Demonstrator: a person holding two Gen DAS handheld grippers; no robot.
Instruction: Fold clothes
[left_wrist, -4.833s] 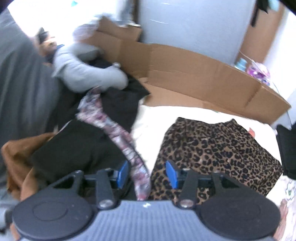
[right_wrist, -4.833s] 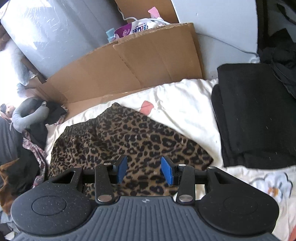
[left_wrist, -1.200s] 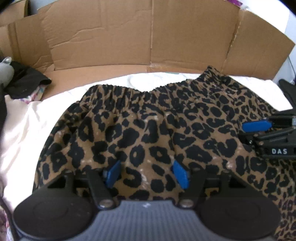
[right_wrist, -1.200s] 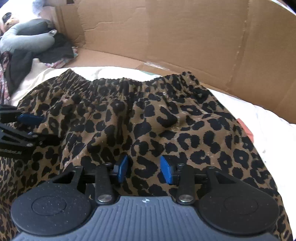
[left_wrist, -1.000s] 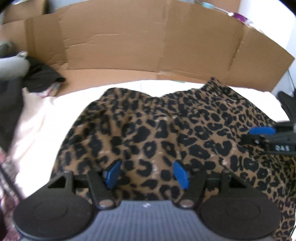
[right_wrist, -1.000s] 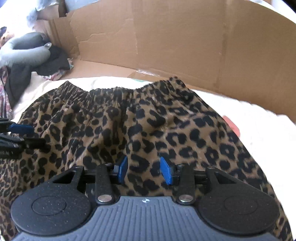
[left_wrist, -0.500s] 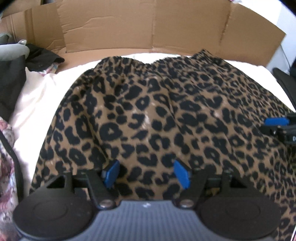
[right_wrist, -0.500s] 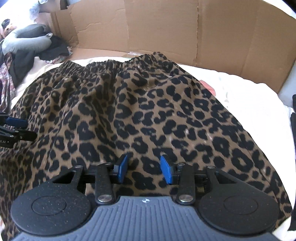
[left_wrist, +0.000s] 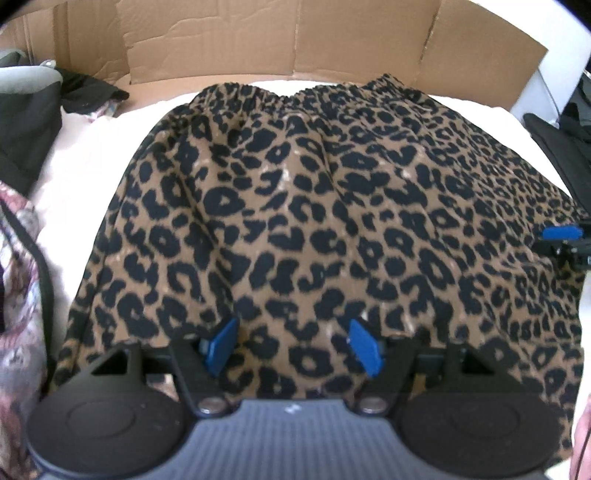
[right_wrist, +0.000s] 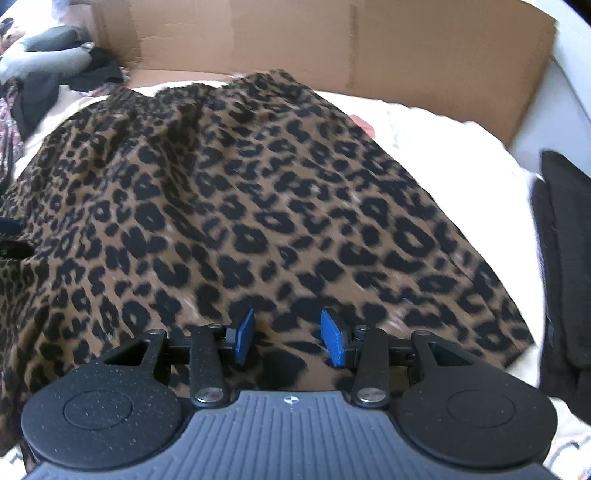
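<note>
Leopard skirt (left_wrist: 295, 206) spread flat on bed (left_wrist: 85, 155), waistband far, w/ hem near for folding. Left hand-held gripper (left_wrist: 293, 345) & right hand-held gripper (right_wrist: 288, 338) over hem, both jaws apart, gripping nothing.

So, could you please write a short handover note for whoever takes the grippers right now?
Left gripper: open, over the near hem of the leopard-print skirt, holding nothing.
Right gripper: open, over the same hem further right, also empty.
The skirt lies spread on the white bedding, elastic waistband toward the cardboard.
Done: skirt laid out.
Left: no fold made yet; unfolded clothes pile waits on the left; folded black garment on the right.
</note>
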